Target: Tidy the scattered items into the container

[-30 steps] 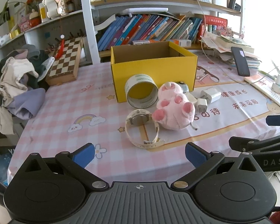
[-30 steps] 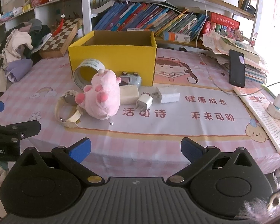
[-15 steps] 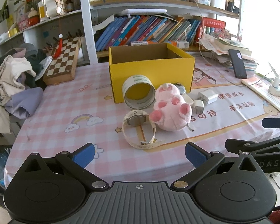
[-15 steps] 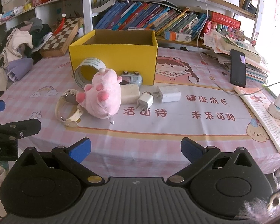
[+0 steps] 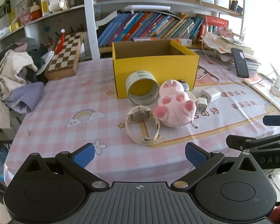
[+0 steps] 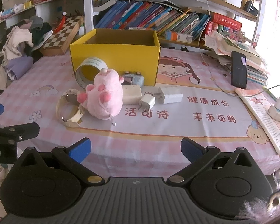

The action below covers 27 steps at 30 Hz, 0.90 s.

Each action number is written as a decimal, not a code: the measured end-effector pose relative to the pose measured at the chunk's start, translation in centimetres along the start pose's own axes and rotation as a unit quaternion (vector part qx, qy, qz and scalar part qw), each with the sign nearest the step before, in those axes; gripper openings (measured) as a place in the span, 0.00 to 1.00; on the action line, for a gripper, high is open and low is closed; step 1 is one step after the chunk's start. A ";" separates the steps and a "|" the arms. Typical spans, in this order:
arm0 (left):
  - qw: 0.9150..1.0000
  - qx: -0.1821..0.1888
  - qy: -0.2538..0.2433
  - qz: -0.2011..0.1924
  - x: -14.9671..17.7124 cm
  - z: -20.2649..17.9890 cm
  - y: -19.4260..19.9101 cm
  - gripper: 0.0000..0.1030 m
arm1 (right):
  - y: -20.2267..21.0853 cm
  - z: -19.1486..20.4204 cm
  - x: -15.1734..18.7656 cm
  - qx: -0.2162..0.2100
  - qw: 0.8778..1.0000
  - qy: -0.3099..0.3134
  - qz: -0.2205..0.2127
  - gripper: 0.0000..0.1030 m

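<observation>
Both grippers held wide, nothing gripped: left gripper (image 5: 140, 152), right gripper (image 6: 135, 148) | pink plush (image 6: 103, 98), watch (image 5: 140, 119), tape roll (image 5: 142, 88), chargers (image 6: 169, 97) laid before yellow box (image 5: 155, 71) on table (image 5: 65, 100)

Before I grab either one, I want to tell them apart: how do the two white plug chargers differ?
The small charger is a compact cube with prongs pointing toward the camera; the large charger is a longer block lying flat, farther right. The small one sits nearer the pink plush. Both are white and outside the yellow box.
</observation>
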<state>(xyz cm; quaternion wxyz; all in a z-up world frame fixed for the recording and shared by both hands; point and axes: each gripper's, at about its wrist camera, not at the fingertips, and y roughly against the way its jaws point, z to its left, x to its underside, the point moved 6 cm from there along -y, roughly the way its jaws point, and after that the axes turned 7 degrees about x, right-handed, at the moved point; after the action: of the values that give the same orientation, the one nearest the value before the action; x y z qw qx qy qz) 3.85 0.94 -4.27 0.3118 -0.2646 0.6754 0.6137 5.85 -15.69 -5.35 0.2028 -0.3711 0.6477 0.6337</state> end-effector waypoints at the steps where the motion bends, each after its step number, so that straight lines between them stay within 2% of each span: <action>1: 1.000 0.001 -0.001 -0.001 -0.1 0.0 0.0 1.00 | 0.0 0.0 0.0 0.000 1.000 -0.001 0.000 1.00; 10: 1.000 0.013 -0.003 0.002 -0.2 -0.3 -0.4 1.00 | 0.0 -0.4 0.0 0.002 1.000 -0.007 -0.003 1.00; 22: 1.000 0.003 -0.009 0.007 0.0 -0.6 -0.2 1.00 | -0.3 0.0 0.7 -0.024 1.000 -0.008 0.006 1.00; 27: 1.000 0.014 -0.002 0.005 0.0 -0.6 0.1 1.00 | -0.3 0.1 0.7 -0.031 1.000 -0.005 0.006 1.00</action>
<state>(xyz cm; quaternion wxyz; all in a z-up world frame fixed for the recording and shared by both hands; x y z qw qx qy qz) 3.72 0.39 -4.22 0.3138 -0.2559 0.6846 0.6061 5.57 -15.70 -6.05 0.1909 -0.3702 0.6292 0.6562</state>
